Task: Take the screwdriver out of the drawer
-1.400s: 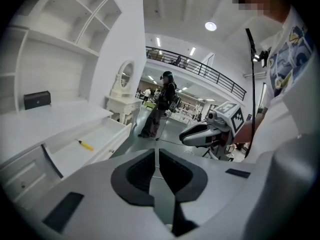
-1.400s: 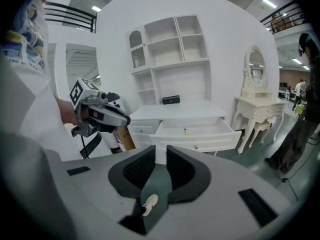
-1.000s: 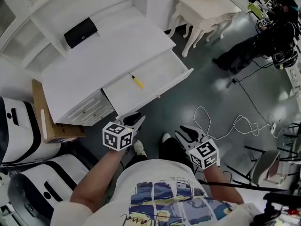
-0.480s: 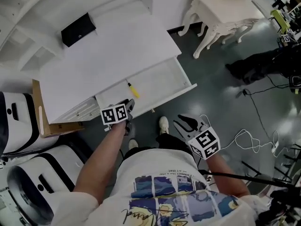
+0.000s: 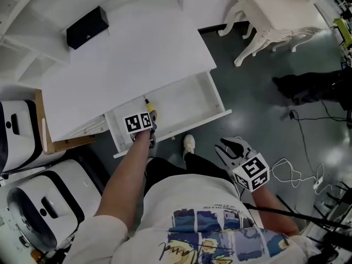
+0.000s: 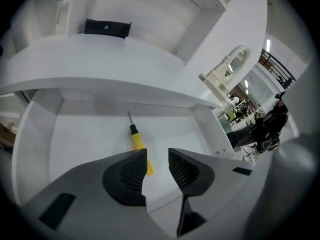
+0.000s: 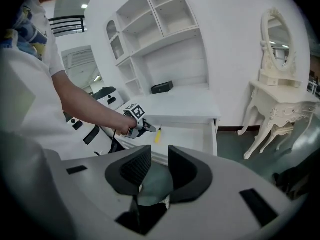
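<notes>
The drawer (image 5: pixel 184 100) stands open under the white counter (image 5: pixel 126 54). On its floor lies the yellow-handled screwdriver (image 6: pixel 136 143), shaft pointing to the drawer's back wall. The left claw (image 6: pixel 158 165) reaches in from the drawer's front. Its jaws have just been opening and stand wide and empty, with the handle's near end just beyond them, untouched. The right claw (image 7: pixel 159 166) hangs well clear of the drawer's front, over the dark floor (image 5: pixel 247 92) — jaws just eased slightly closer, yet apart, holding nothing.
</notes>
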`<state>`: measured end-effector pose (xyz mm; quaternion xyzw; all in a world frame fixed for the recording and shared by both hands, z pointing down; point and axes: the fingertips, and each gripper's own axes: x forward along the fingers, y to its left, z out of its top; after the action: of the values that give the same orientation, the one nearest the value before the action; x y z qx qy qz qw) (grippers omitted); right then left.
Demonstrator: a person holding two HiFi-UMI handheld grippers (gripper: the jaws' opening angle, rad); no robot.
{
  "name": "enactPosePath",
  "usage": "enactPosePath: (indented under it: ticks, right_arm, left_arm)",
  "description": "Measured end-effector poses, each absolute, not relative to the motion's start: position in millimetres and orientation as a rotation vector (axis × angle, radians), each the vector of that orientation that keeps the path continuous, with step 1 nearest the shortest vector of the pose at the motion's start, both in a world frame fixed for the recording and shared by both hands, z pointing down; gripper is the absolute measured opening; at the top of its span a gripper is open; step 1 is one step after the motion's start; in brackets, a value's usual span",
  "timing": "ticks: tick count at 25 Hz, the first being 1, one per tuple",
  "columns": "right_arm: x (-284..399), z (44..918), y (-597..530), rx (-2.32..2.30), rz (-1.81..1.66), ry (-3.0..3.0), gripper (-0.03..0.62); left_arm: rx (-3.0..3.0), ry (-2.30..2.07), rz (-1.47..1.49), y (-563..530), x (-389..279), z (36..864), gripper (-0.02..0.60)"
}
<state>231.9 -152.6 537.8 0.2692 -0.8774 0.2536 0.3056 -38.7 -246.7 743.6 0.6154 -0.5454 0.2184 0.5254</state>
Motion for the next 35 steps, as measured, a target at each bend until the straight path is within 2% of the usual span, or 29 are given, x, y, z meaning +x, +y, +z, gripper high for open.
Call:
enactPosePath:
  ticks: [13,19,22,35]
  right_arm:
    - [267,549,-178,0.725,0.719,-2.239,0.115]
    - [264,552,-182,0.715,0.734,-2.229,0.11]
    - [263,554,-182,0.716,0.739,-2.225,0.109]
    - [230,558,-186,0.69,0.716,-2.25,0.104]
  left_arm:
    - [1.32,-1.405,0.621,-257,-56,800,0.138]
    - [1.306,-1.406,0.711,-256,-58,810,0.133]
    - [1.301,-1.409,0.73,-254,-60,811,0.098]
    - [1.406,-1.285,0.789,-242,-56,792,0.092]
